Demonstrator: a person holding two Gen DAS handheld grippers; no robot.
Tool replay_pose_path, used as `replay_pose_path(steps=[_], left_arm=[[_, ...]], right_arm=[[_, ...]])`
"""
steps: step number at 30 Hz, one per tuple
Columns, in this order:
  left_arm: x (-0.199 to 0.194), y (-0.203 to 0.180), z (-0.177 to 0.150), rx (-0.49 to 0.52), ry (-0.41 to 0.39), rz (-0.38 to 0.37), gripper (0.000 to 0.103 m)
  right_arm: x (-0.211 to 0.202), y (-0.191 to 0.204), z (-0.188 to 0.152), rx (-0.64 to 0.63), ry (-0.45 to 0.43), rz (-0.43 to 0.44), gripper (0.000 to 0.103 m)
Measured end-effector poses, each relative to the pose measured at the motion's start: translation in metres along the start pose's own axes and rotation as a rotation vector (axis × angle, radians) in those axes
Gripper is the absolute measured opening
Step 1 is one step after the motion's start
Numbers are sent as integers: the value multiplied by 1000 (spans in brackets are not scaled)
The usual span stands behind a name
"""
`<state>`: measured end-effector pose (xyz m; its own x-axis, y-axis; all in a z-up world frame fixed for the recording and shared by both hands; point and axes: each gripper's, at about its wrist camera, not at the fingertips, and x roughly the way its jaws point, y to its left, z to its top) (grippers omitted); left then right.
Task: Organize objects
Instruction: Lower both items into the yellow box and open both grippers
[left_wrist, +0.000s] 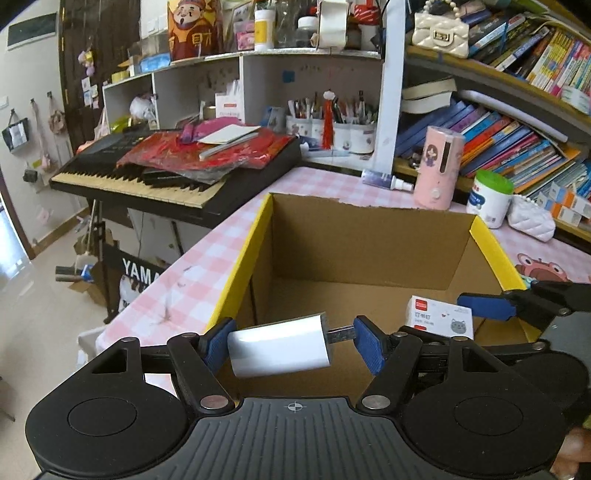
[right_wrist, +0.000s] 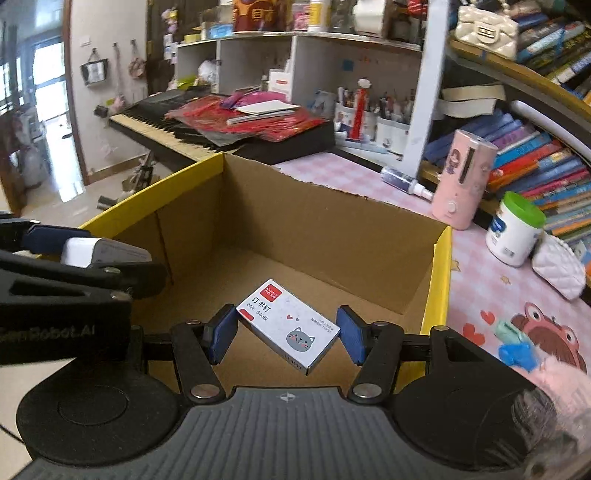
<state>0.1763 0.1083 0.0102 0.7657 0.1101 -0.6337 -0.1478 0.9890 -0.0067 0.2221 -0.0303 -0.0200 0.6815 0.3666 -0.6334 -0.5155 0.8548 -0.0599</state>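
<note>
A white plug (left_wrist: 279, 345) is clamped lengthwise in the left gripper (left_wrist: 293, 343) and a staple box (right_wrist: 288, 326) cornerwise in the right gripper (right_wrist: 282, 334), both held over the open carton (right_wrist: 332, 218) ahead, seemingly for dropping inside.

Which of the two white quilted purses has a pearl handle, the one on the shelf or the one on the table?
The shelf purse, with a pearl handle and metal clasp; the table purse shows neither.
</note>
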Motion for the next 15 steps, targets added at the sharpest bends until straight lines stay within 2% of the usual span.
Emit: replay_pose_path(steps=[4, 8, 15], left_arm=[[9, -10, 4, 25, -3, -4, 70], [20, -14, 7, 9, 21, -17, 70], [24, -17, 8, 9, 18, -25, 73]], right_arm=[[4, -11, 3, -43, 19, 27, 57], [9, -16, 6, -77, 40, 38, 58], [10, -17, 7, -83, 44, 41, 58]])
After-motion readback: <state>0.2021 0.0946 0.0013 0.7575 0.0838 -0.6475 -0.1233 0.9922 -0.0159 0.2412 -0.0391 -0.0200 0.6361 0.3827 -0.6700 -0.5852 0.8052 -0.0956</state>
